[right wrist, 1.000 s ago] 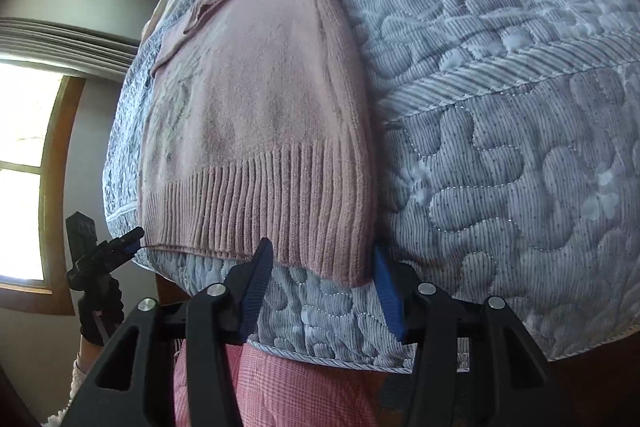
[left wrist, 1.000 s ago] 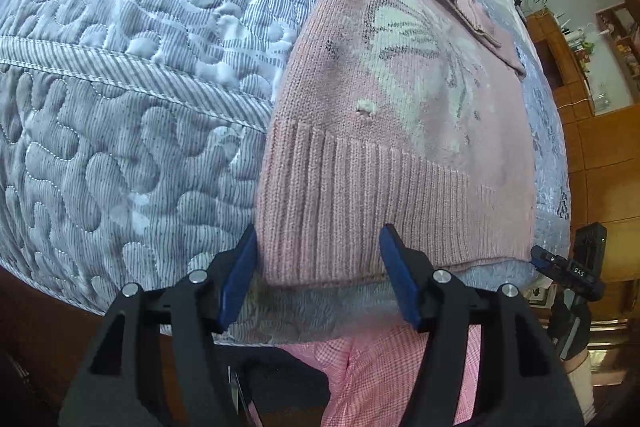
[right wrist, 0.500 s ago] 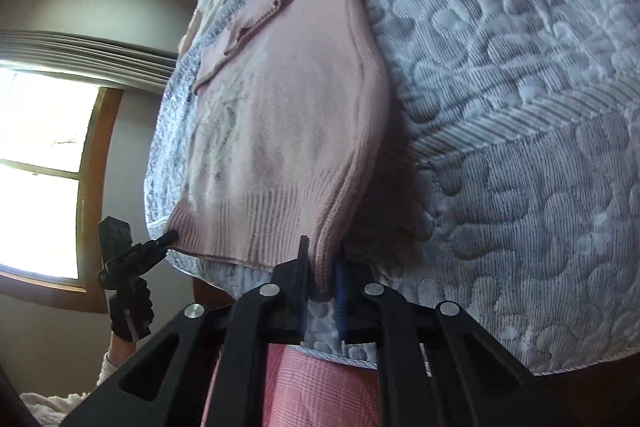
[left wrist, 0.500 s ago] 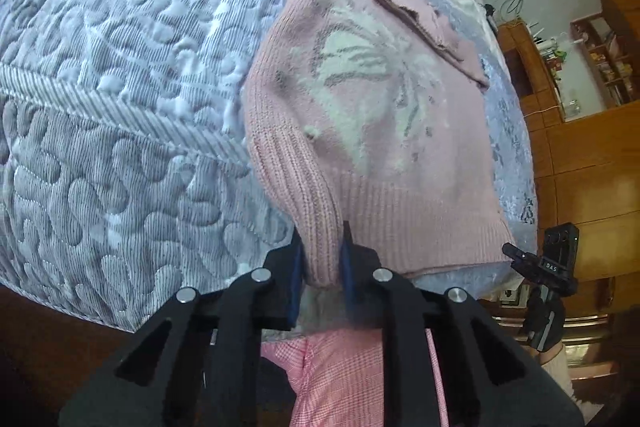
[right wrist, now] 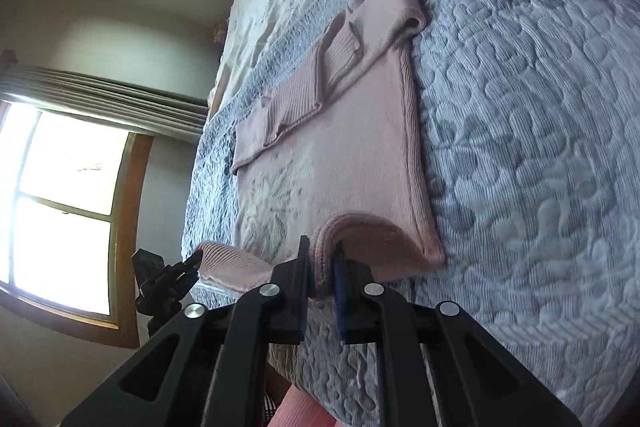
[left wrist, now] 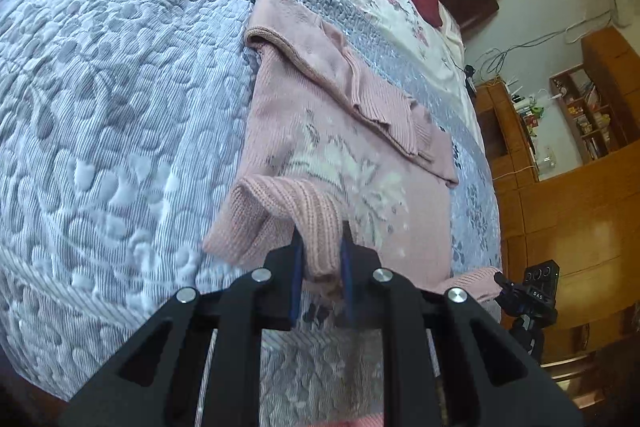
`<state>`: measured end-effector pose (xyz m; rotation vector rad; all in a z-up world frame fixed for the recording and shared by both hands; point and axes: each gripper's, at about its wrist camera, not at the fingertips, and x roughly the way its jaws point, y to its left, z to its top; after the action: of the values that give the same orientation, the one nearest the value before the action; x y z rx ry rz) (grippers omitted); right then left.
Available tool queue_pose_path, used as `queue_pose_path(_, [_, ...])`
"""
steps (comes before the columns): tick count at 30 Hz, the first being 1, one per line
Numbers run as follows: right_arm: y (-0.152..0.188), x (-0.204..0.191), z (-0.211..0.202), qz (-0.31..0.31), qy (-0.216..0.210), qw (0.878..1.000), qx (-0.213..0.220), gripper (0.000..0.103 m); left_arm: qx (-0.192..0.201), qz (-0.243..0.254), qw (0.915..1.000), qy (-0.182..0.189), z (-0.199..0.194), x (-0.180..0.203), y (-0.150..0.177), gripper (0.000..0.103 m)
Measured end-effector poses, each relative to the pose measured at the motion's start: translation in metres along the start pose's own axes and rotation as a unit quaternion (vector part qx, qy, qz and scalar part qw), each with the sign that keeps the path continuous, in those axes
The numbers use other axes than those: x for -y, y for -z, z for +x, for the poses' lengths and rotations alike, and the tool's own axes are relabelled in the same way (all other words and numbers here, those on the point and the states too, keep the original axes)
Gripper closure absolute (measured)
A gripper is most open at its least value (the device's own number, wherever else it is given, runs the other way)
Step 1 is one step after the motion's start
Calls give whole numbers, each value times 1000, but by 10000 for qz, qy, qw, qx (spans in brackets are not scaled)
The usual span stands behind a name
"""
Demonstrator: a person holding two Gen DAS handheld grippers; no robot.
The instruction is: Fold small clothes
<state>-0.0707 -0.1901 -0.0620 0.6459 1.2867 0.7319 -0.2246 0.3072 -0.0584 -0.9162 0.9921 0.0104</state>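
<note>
Hem lift: both grippers pinch the sweater's bottom edge.

The left gripper [left wrist: 320,259] and right gripper [right wrist: 322,267] are each clenched on a hem corner of the pink sweater [left wrist: 360,163], which lies flat on the quilt [left wrist: 100,107], sleeves folded across at 12 o'clock. Next, I judge, both carry the hem evenly toward 12 o'clock.

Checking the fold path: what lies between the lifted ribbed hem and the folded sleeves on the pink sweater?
Only the pink knit sweater's white-patterned front, seen in both wrist views.
</note>
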Motion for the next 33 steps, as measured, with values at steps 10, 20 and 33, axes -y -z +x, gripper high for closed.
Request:
queue_pose_path(10, [-67,36,61,564,234,9979,-195,93,-121,-714,9973,-127,64,-33,-50,84])
queue_pose_path(20, [-74,34,53,226,549,9982,-113,67,166,-841,9963,77,40,-40,-64,60])
queue_pose_path(33, [-68,-7,64,-1294,1540,9795,-140,41,-47,1594,9764,-1454,73,18,-70,38])
